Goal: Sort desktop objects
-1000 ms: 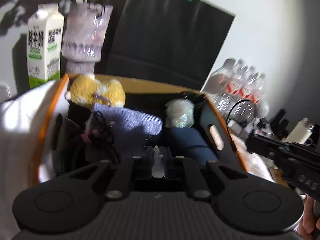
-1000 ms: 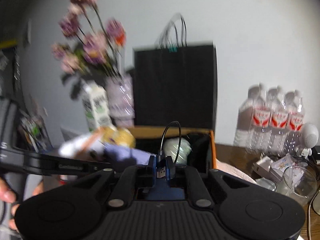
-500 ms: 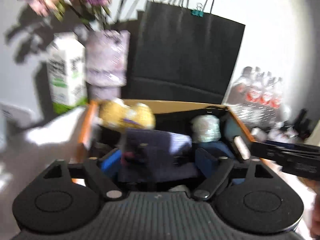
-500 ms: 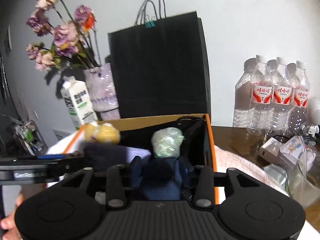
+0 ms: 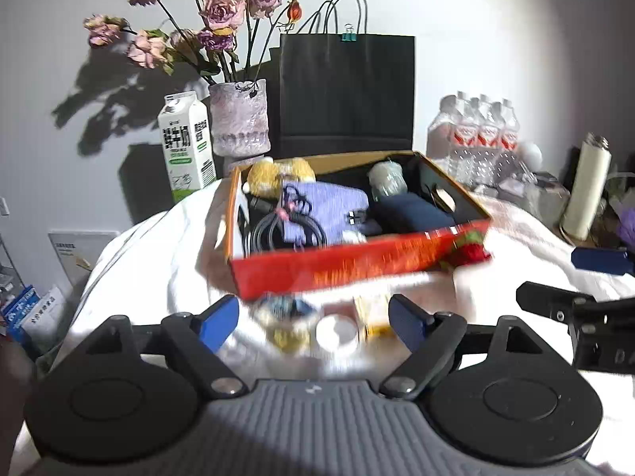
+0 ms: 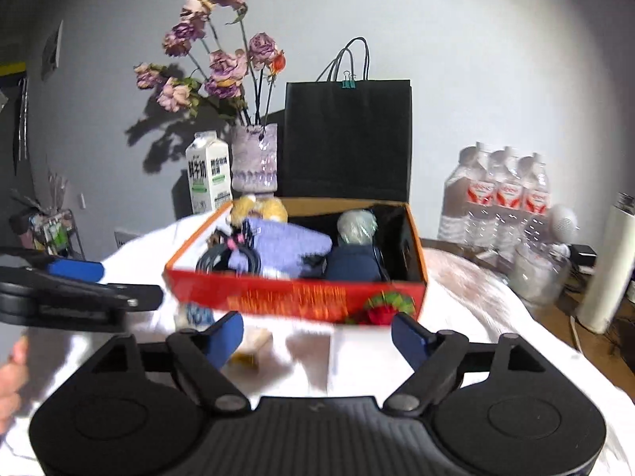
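Left claw (image 5: pixel 313 319) wide, empty. Right claw (image 6: pixel 317 331) opening, nothing between its jaws. Both face the box (image 5: pixel 357 265).

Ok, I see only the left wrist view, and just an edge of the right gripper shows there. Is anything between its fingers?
Observer: No. The right wrist view shows the right gripper empty, its jaws opening, in front of the box.
Operator: Does that view show my left gripper from outside?
Observer: Yes, the left gripper is side-on at the left edge, open, with nothing in it.
Operator: And who holds it?
Observer: Only fingers of a hand show, below it at the picture's edge.
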Motion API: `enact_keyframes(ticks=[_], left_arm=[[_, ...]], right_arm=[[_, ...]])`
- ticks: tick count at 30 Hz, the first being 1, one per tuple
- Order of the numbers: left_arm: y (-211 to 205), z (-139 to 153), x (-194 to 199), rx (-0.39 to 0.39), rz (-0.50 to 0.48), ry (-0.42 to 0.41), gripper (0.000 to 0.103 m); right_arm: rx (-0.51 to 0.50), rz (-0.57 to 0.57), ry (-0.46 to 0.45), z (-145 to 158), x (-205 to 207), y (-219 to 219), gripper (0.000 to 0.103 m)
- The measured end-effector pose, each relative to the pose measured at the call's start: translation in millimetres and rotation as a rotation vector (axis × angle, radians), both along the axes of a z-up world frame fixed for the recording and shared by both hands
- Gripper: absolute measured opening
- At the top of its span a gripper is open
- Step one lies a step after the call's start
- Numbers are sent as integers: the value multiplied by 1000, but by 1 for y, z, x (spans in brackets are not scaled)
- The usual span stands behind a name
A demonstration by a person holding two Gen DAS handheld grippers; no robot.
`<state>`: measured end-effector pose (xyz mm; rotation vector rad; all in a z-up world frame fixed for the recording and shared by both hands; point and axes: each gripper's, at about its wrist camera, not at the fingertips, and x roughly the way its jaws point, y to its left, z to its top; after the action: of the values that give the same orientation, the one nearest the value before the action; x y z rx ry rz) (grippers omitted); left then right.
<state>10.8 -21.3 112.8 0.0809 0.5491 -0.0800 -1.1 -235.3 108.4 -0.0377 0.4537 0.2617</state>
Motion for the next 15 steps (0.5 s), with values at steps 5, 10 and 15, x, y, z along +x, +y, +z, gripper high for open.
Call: enact_keyframes(ticks=[5, 10, 15], left_arm=[[0, -16, -49, -12, -4, -21, 89], [-3, -33, -85, -78, -17, -29, 92], [-11, -55, -101, -66, -18, 6, 92]], right_arm=[[42, -42, 48, -24, -38, -12, 85], [18, -37, 54, -51, -69, -8, 85], [-2, 3, 68, -69, -90, 3, 86]])
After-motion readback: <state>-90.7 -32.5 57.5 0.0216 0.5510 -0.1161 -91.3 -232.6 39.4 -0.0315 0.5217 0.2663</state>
